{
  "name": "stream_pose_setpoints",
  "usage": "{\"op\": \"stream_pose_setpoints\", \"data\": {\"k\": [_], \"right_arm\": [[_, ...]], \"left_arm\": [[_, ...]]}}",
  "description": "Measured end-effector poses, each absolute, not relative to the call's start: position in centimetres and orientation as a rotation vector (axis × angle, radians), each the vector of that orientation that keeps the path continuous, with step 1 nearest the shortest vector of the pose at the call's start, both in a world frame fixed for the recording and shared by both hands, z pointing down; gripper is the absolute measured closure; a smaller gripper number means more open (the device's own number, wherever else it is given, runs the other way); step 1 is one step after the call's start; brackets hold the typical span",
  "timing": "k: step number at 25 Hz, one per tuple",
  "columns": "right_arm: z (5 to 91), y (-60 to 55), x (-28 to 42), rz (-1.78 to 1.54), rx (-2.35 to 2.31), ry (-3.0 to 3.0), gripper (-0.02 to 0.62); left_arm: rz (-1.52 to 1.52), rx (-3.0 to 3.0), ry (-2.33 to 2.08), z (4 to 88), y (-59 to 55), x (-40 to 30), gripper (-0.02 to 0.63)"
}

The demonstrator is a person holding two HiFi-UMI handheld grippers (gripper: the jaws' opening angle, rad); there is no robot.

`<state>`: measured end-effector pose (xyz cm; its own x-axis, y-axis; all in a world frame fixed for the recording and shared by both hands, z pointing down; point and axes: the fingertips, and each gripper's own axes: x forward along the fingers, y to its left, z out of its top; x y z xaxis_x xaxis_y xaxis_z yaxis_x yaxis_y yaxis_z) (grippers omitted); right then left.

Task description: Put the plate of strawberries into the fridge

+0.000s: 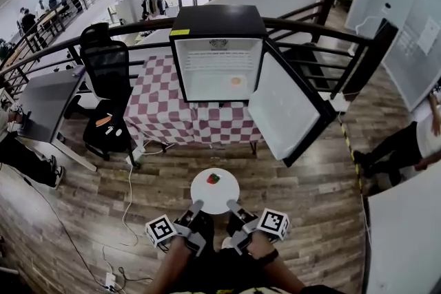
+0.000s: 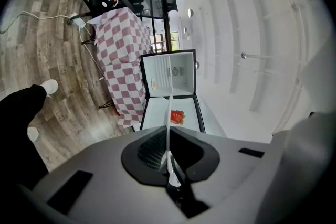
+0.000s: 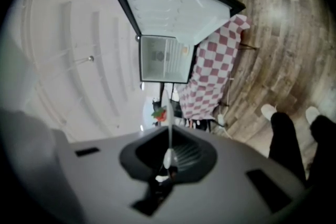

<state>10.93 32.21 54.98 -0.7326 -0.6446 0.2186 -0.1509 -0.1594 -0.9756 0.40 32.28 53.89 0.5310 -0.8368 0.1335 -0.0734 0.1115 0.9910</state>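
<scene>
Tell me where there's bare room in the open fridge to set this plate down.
Inside the fridge, the bottom is bare from the left wall to the small orange item: the widest patch. Right of that item is tight, and the open door hems that side. The checkered tablecloth left of the fridge is bare too.

checked tablecloth (image 1: 162,107); black chair (image 1: 107,69) beside it; cable (image 1: 129,179) on floor (image 1: 310,189)
</scene>
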Motion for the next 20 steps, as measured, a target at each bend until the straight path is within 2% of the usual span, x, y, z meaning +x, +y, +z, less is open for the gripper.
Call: {"op": "stream_pose_setpoints", "data": {"k": [20], "right_arm": [[53.2,7.4,2.5,-1.829,-0.968,1.751,0.565]], "left_arm": [[-0.678,1.444,-0.759,51.9,6.7,-7.9,0.572]]}}
